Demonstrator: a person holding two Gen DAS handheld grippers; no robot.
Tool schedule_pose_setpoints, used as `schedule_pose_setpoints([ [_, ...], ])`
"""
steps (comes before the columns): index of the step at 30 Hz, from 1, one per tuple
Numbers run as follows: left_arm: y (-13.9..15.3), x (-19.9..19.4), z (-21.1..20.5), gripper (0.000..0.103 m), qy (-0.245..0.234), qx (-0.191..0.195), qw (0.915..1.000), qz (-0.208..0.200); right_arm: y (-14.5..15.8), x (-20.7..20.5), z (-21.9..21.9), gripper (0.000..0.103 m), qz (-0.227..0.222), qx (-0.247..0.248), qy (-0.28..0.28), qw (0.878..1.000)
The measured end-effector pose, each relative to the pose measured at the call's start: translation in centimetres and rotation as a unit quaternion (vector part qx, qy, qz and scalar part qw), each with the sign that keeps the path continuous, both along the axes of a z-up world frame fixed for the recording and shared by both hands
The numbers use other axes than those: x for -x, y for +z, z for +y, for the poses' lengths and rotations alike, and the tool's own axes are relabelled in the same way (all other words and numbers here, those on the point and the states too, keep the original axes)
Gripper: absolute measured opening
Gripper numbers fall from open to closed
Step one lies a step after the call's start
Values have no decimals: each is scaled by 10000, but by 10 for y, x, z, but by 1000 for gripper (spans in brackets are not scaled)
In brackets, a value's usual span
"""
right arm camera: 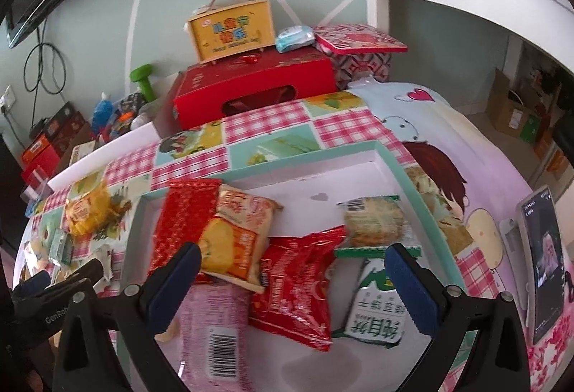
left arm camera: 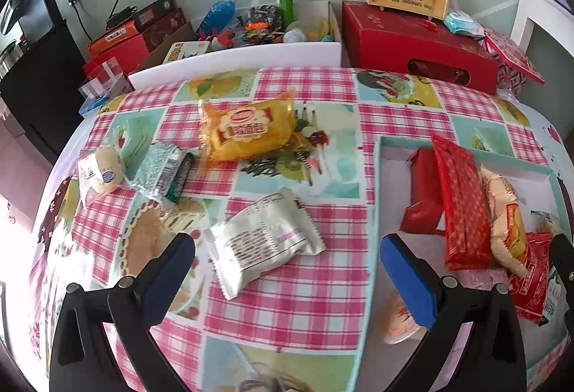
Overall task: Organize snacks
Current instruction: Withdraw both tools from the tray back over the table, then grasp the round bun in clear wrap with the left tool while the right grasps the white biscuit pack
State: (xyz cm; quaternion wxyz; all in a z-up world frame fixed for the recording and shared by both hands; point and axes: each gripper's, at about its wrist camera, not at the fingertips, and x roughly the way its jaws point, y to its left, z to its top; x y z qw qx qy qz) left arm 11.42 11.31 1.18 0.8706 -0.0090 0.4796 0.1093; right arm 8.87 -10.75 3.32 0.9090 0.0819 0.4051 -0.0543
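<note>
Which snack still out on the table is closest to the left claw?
The silvery-white packet, lying printed side up right in front of the open left claw. The yellow bread bag, green packet and small white bun lie farther back.

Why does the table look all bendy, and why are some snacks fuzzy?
Both wrist cameras use a fisheye lens, so the tablecloth checks and the tray rim curve. In the left wrist view, the yellow bread pack looks smeared, likely motion blur. In the right wrist view, the red packet is soft too, and the right side washes out pale.
</note>
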Motion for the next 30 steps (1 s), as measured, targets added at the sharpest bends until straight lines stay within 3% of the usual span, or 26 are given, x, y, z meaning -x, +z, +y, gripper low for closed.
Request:
schedule_pose_setpoints([
  [18,11,32,100,103,902,-4,9959,-53,3,1,100,103,4,200,1042,9944],
  [30,9,51,153,103,1223,150,9924,21,-8,-1,145,103,87,-13,1436,9896],
])
